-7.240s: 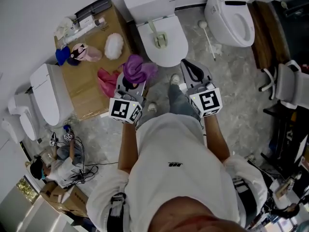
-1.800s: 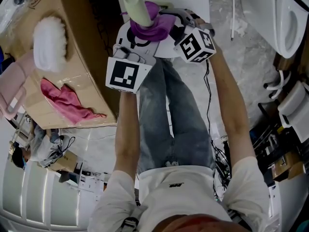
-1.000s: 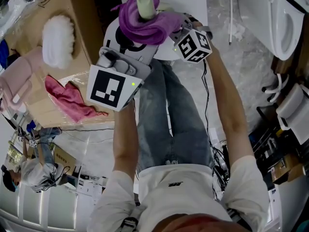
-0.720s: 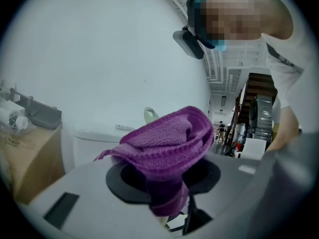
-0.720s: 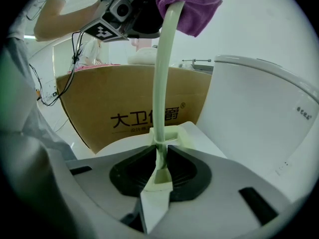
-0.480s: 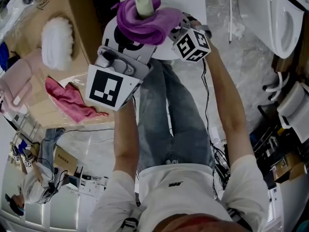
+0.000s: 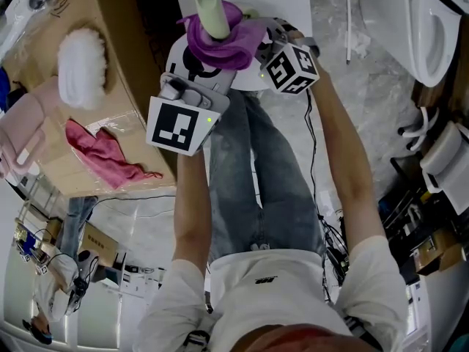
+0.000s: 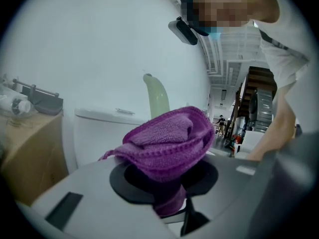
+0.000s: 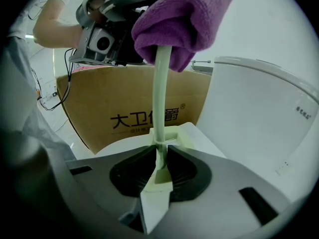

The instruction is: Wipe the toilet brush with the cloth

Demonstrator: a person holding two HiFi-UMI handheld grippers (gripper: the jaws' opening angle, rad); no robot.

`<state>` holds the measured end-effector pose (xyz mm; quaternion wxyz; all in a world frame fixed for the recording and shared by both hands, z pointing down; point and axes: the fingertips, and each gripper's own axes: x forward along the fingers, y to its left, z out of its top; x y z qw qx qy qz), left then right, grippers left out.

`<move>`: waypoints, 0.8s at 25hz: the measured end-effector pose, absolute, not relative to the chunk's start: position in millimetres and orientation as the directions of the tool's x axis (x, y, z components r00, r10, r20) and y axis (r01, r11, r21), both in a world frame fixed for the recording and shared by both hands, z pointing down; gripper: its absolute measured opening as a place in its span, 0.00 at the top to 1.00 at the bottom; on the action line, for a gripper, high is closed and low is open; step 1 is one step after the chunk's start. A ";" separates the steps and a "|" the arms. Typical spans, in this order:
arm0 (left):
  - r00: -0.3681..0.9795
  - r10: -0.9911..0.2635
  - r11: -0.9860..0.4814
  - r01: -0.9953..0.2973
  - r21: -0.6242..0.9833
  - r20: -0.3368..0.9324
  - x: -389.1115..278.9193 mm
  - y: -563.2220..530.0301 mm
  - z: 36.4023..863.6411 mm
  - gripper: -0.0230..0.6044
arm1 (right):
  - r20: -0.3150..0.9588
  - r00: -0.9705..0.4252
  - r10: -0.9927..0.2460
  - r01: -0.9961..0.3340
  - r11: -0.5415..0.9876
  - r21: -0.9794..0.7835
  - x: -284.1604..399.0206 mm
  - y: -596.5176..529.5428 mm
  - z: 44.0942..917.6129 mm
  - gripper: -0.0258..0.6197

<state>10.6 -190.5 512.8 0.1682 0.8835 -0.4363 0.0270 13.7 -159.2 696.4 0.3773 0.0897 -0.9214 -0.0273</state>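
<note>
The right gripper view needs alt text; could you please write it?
The right gripper clamps a pale green toilet brush handle that rises into a bunched purple cloth. Behind stand a printed cardboard box and a white toilet.

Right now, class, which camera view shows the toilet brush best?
The right gripper view: the toilet brush stem runs from the right claw up into the cloth. The left gripper and head views show only its tip beyond the cloth.
</note>
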 end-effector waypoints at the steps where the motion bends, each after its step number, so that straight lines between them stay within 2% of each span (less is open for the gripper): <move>1: 0.617 -0.761 -0.561 -0.781 0.274 0.201 11.2 -189.9 518.1 0.76 | 0.689 -0.700 -0.187 -0.146 0.982 0.119 13.5 -159.3 696.5 0.86; 20: 0.627 -0.704 -0.570 -0.779 0.262 0.334 24.2 -180.3 615.5 0.77 | 0.675 -0.708 -0.208 -0.165 0.978 0.129 13.8 -158.8 698.1 0.86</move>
